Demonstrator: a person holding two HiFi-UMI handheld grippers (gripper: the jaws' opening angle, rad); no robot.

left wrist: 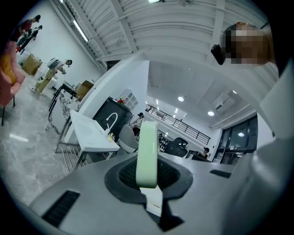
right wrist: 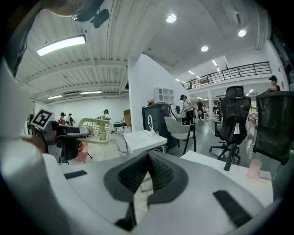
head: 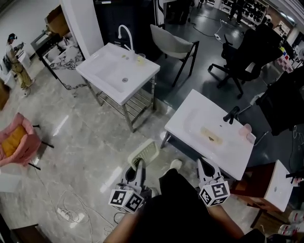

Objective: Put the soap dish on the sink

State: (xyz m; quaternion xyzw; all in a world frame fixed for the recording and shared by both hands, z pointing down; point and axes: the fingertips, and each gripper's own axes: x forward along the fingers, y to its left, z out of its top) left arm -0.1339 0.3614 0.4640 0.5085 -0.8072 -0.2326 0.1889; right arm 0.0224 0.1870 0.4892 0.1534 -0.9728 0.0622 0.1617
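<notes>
My left gripper (head: 138, 164) gripped the soap dish (head: 144, 153); right gripper (head: 204, 165) was shut, empty. The near sink (head: 190, 111) lay ahead-right of the dish.

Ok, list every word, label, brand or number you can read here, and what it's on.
No readable text anywhere.
Left marker cube and right marker cube: black-and-white square patterns, no letters.
Soap dish: no print.
Far shelves: contents too small to read.

Matt plastic soap dish (head: 144, 153), glossy smooth sink (head: 187, 111)
</notes>
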